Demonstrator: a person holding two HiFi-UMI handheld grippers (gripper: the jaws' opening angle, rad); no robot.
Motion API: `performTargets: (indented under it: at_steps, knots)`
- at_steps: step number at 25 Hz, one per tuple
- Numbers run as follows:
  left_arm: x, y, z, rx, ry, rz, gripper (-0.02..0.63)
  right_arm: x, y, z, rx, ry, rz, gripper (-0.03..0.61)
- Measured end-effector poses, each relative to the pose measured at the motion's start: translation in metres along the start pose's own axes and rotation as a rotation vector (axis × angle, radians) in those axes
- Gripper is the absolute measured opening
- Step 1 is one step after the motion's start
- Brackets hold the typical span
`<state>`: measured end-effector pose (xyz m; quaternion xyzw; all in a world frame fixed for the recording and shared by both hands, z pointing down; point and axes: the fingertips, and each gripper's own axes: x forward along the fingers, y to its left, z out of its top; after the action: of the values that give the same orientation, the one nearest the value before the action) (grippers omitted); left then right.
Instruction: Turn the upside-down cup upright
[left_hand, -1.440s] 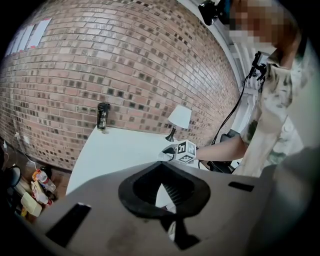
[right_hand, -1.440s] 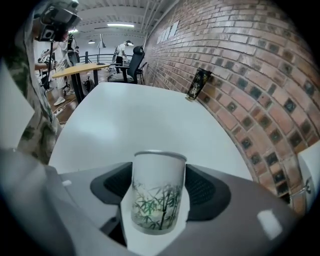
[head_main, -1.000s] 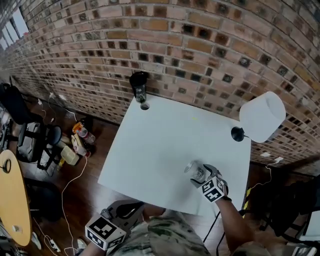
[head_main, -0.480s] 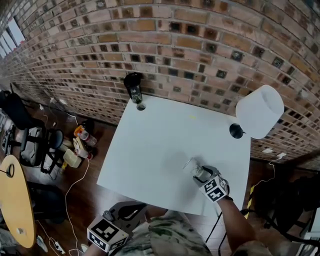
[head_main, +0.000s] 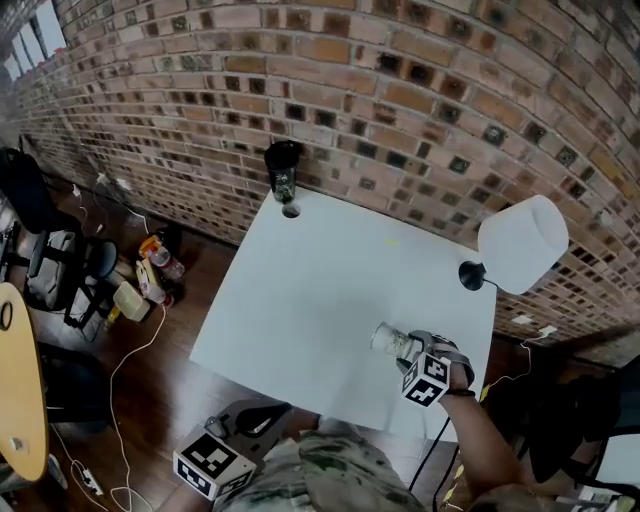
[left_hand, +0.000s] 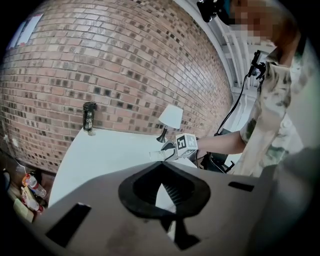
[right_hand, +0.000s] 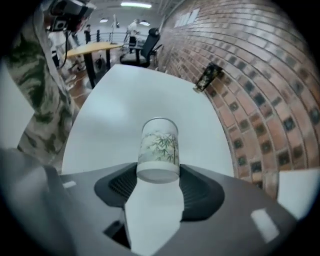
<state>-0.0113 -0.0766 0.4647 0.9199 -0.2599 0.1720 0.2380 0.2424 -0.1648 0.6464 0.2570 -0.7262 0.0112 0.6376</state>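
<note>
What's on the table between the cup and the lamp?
Nothing. In the head view, only bare white table lies between the cup, held in the right hand-held gripper, and the lamp.

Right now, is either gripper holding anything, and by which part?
The right gripper is shut on the bamboo-print cup, clamping its sides at the end nearest the gripper. The left gripper holds nothing.

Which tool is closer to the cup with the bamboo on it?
Right. The right tool is clamped on the cup over the table. The left tool hangs off the table's near edge, well away from it.
</note>
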Motion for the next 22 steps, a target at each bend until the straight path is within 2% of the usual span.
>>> performTargets:
  at_steps: [6,10,17,22]
  knots:
    - [-0.023,0.019,-0.006,-0.025,-0.04,-0.003,0.006,-0.002,-0.007,0.007,-0.375,0.281,0.009,0.259]
    - [-0.036,0.028,-0.013,-0.047,-0.064,-0.008,0.006,0.001,-0.006,0.013,-0.546,0.417,0.061,0.259]
    - [-0.061,0.047,-0.034,-0.096,-0.079,-0.009,0.006,0.008,0.011,0.038,-0.613,0.494,0.139,0.261]
    - [-0.078,0.057,-0.044,-0.109,-0.087,-0.033,0.006,0.014,0.026,0.064,-0.621,0.486,0.169,0.261]
